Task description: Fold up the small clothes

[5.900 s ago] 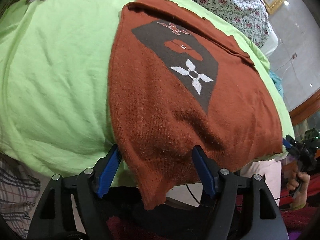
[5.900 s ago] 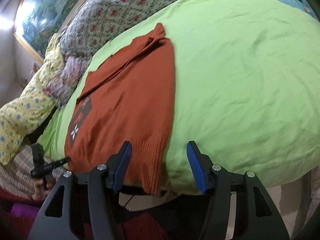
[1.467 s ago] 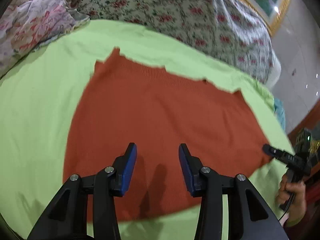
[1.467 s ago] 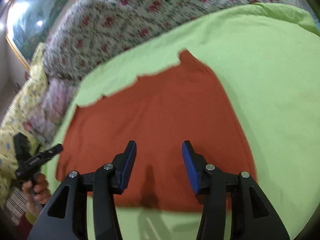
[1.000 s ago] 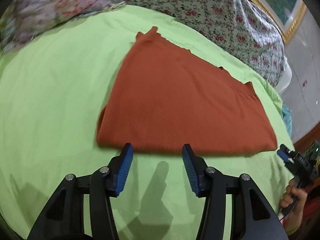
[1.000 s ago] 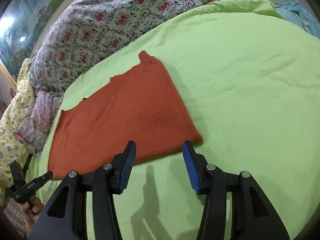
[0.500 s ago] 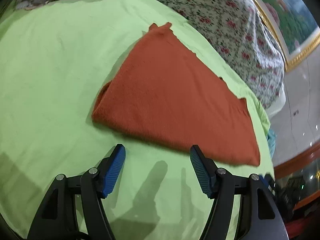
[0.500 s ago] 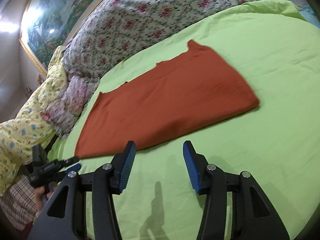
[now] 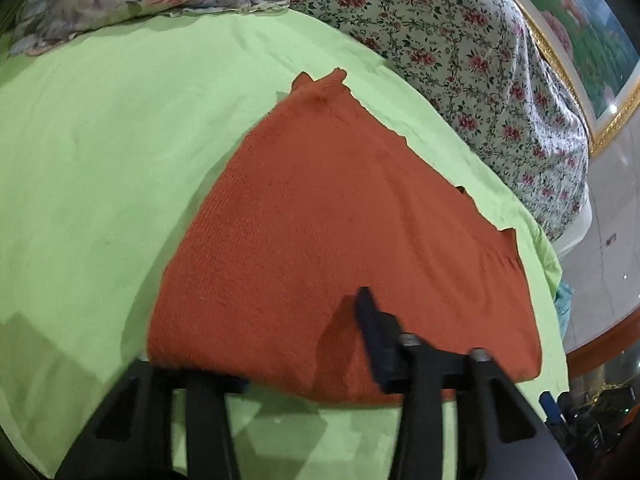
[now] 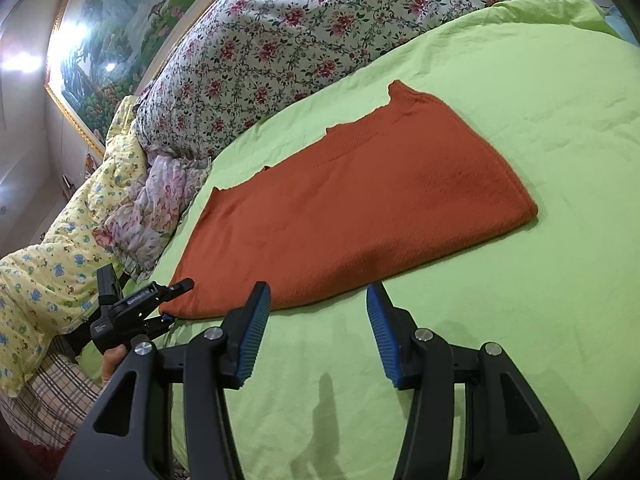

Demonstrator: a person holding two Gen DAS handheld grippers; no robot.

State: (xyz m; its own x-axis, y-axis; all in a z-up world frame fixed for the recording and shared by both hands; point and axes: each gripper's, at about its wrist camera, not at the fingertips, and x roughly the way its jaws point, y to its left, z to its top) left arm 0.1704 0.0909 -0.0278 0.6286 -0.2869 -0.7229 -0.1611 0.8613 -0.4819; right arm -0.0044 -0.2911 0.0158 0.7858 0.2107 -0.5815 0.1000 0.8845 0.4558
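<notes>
A rust-orange knit sweater [image 9: 332,240] lies folded in half on the green bed sheet [image 9: 100,128]; it also shows in the right wrist view [image 10: 360,208]. My left gripper [image 9: 296,344] is open at the sweater's near-left corner, one finger [image 9: 372,320] on top of the cloth and the other under its edge. In the right wrist view the left gripper [image 10: 172,300] shows at that corner, jaws apart around the edge. My right gripper [image 10: 316,320] is open and empty, hovering over the sheet just before the sweater's near fold.
A floral quilt [image 10: 280,40] lies piled along the back of the bed. Pillows and a yellow blanket [image 10: 60,248] lie at the left. A framed painting [image 10: 104,40] hangs behind. The bed's edge and floor [image 9: 600,280] are at the right.
The left gripper has moved forward onto the sweater's near-left corner, its fingers now straddling the edge. The right gripper has stayed open just short of the fold.
</notes>
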